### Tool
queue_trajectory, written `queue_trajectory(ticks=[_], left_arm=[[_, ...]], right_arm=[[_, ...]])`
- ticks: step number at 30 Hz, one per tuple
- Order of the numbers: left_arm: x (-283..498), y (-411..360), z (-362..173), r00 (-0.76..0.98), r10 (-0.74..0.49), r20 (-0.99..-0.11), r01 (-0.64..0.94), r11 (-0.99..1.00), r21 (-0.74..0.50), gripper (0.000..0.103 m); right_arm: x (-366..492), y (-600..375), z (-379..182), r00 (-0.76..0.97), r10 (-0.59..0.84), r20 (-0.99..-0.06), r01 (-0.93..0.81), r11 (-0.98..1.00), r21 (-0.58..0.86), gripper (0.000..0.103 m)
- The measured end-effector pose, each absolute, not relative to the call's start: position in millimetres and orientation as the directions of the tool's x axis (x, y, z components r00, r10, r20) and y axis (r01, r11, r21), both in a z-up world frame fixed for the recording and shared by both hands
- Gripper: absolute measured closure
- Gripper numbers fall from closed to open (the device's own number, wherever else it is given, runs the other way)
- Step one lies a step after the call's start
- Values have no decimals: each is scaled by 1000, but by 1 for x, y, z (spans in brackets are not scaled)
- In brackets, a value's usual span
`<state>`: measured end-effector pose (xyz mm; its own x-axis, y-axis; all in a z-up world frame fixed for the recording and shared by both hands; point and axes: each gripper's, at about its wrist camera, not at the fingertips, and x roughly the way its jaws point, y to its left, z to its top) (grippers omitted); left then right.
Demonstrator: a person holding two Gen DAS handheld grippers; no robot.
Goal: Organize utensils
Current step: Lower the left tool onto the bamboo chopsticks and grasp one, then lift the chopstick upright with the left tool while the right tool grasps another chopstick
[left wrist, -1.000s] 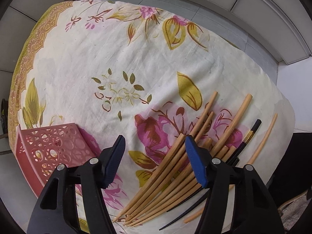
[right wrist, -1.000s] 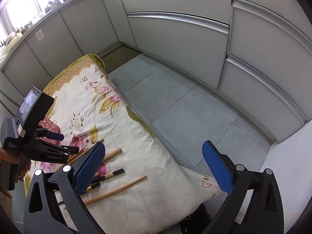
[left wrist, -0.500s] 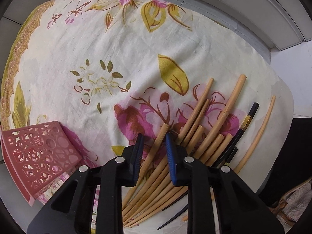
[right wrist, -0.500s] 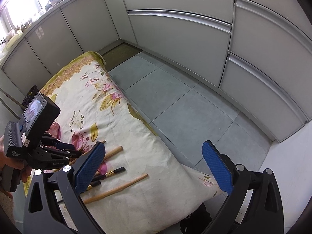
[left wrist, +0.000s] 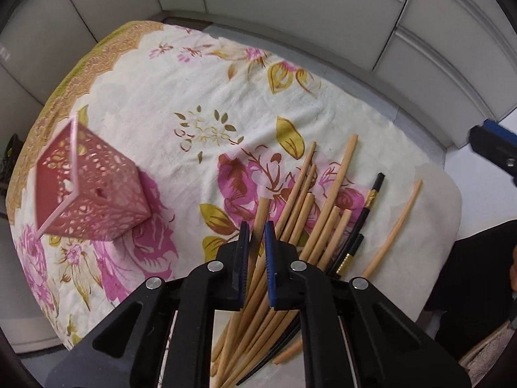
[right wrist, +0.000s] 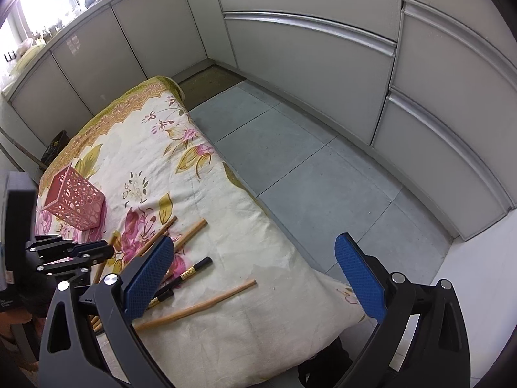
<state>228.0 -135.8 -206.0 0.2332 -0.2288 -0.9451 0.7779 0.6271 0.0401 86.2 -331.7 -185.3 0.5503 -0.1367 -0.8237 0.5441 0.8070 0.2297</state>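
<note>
Floral cloth-covered surface [left wrist: 181,97] carries everything. Pink perforated holder [left wrist: 93,194] upright, ahead-left of left gripper [left wrist: 257,249]. Wooden chopsticks [left wrist: 326,207] fanned ahead-right; black chopsticks [left wrist: 371,200] beside; one curved stick [left wrist: 397,223] apart, rightmost.

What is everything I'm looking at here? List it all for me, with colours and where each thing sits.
Wooden chopsticks: about ten, tan, piled on the cloth's right side.
Held chopstick: one, tan, between the left fingers.
Black chopsticks: two, gold bands, beside the pile.
Holder: one, pink perforated, cloth's left side.
Cloth: one, cream, floral.
Floor: grey tiles.
Wall panels: grey, behind.
Left gripper: black, blue pads, shut.
Right gripper: black, blue pads, open over the cloth's edge.
</note>
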Motion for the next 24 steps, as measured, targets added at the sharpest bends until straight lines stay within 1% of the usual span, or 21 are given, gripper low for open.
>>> queue_trajectory(ticks=[5,7,8,9,10,11,14,17,18,19,21,22,24], left_arm=[[199,-102,-140,345,-364,-865,732,681,5,97],[182,-95,-113,388,-420,-820,723,690,-12,97],[172,-90,-98,413,-446,-794,719,695,-17,97],[166,-83,-86,435,-477,-764,717,696,-26,97],[161,-75,-74,457,-507,-731,716,697,-36,97],[157,-68,-63,475,-536,-698,717,695,-47,97],[139,-49,-30,505,-613,-607,733,676,-74,97],[130,-35,-14,522,-651,-551,746,662,-76,97],[128,-30,-10,527,-661,-534,746,661,-82,97],[127,-24,-6,529,-671,-519,747,659,-90,97],[124,-12,0,536,-686,-492,744,659,-107,97],[123,-6,3,540,-691,-481,741,661,-117,97],[123,5,6,549,-700,-457,734,665,-136,97]], right_arm=[[90,-342,-215,467,77,-881,602,702,381,7],[83,-349,-235,432,182,-884,688,568,453,7],[79,-352,-247,401,249,-882,737,484,472,9],[79,-350,-258,362,315,-877,767,434,473,17],[82,-347,-267,327,374,-868,782,409,470,28],[83,-345,-271,299,400,-867,799,392,456,31],[88,-337,-272,234,371,-899,857,358,371,32],[105,-328,-265,183,304,-935,869,395,298,36],[111,-325,-265,162,283,-945,875,402,270,41],[117,-324,-267,138,275,-951,882,404,245,48],[127,-322,-277,86,292,-953,897,394,202,56],[131,-321,-274,79,267,-960,900,396,184,62],[137,-317,-274,49,252,-967,905,398,150,64]])
